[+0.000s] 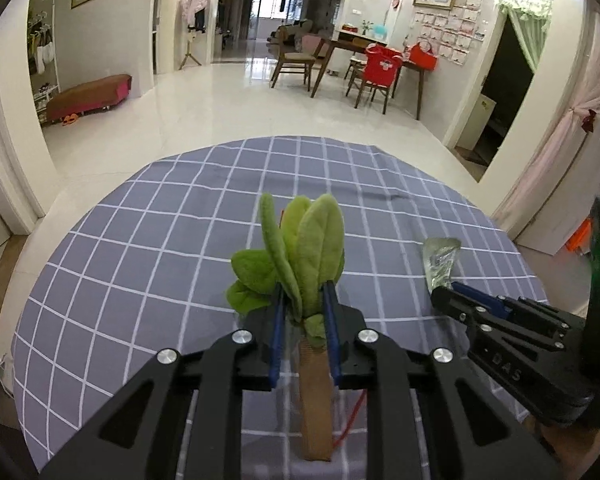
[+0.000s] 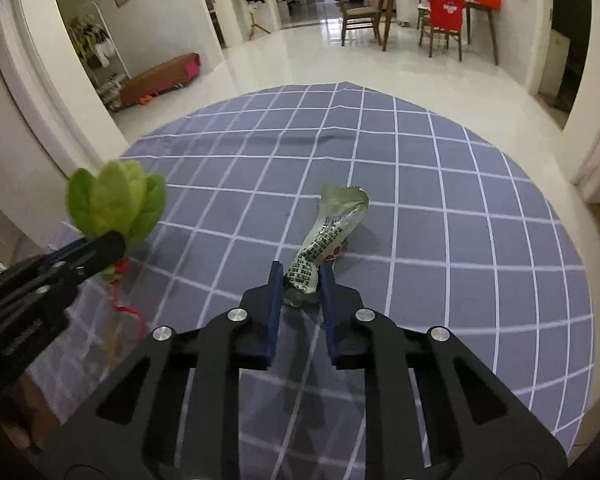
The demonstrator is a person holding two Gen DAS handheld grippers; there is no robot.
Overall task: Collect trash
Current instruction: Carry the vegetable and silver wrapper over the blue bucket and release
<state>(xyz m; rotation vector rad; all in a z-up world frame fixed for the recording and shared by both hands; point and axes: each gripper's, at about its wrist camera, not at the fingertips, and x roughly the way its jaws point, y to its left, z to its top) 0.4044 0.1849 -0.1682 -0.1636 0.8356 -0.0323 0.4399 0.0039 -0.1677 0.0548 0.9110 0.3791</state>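
Two sets of black tongs with blue pads are in view, the left tongs (image 1: 304,300) and the right tongs (image 2: 300,280). One plush leafy plant toy (image 1: 300,240) with green leaves and a tan stem is present. One crinkled silver snack wrapper (image 2: 332,224) is present. One bench (image 2: 460,200) carries them, covered by one grey-blue cloth with a white grid. In the room behind stand one dark wooden dining table (image 1: 380,46) and two wooden chairs that can be counted, one (image 1: 294,60) bare and one (image 1: 374,76) draped in a red garment.
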